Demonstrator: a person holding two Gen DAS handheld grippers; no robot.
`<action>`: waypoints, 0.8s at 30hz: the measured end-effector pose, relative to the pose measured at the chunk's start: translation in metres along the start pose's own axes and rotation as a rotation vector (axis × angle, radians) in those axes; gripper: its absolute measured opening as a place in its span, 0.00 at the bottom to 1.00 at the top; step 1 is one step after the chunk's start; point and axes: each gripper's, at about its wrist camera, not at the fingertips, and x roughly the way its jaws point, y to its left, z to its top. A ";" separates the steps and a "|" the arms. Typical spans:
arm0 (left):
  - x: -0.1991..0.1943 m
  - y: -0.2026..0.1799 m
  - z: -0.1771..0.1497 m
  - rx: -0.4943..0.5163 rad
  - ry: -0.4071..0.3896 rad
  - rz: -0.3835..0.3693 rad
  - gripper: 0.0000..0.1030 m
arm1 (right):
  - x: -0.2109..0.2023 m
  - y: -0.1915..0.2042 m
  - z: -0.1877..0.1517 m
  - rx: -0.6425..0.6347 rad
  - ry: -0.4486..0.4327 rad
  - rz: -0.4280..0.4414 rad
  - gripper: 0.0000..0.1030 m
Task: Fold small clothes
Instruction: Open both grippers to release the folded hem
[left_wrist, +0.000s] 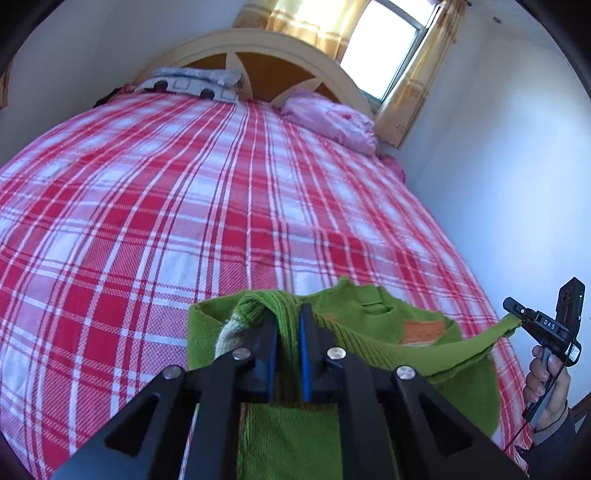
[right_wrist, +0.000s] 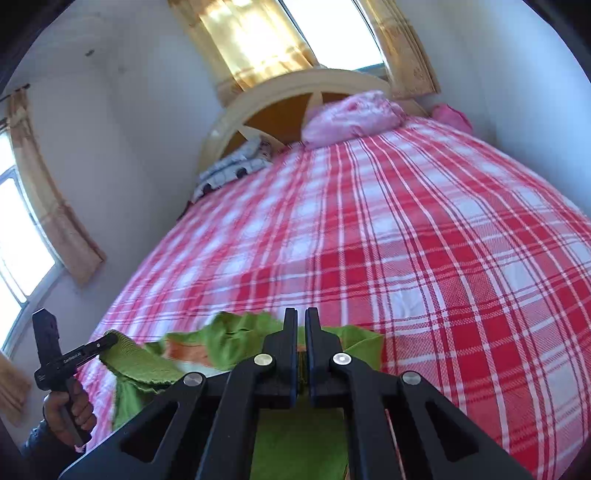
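A small green knit sweater (left_wrist: 443, 356) with an orange patch hangs stretched between my two grippers over the near end of the bed. In the left wrist view my left gripper (left_wrist: 289, 314) is shut on a ribbed fold of it. My right gripper (left_wrist: 519, 320) shows at the far right, pinching the sweater's other corner, with a person's hand (left_wrist: 546, 376) on its handle. In the right wrist view my right gripper (right_wrist: 301, 314) is shut with green cloth between its pads. The sweater (right_wrist: 236, 332) sags to the left toward my left gripper (right_wrist: 110, 339), which clamps its ribbed edge.
The bed carries a red and white plaid sheet (left_wrist: 184, 206). A pink pillow (left_wrist: 332, 118) and a grey patterned pillow (left_wrist: 192, 83) lie against the arched headboard (left_wrist: 266, 40). A white wall (left_wrist: 498, 184) runs close along the bed's right side, with a curtained window (left_wrist: 384, 48) behind.
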 end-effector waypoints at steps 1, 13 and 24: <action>0.007 0.003 -0.001 -0.005 0.013 0.008 0.12 | 0.013 -0.004 0.001 0.002 0.011 -0.019 0.03; -0.008 0.021 -0.029 -0.022 0.031 0.112 0.62 | 0.060 -0.024 -0.016 -0.031 0.082 -0.101 0.81; -0.031 0.036 -0.096 -0.036 0.095 0.122 0.57 | -0.033 -0.031 -0.090 0.009 0.129 -0.066 0.80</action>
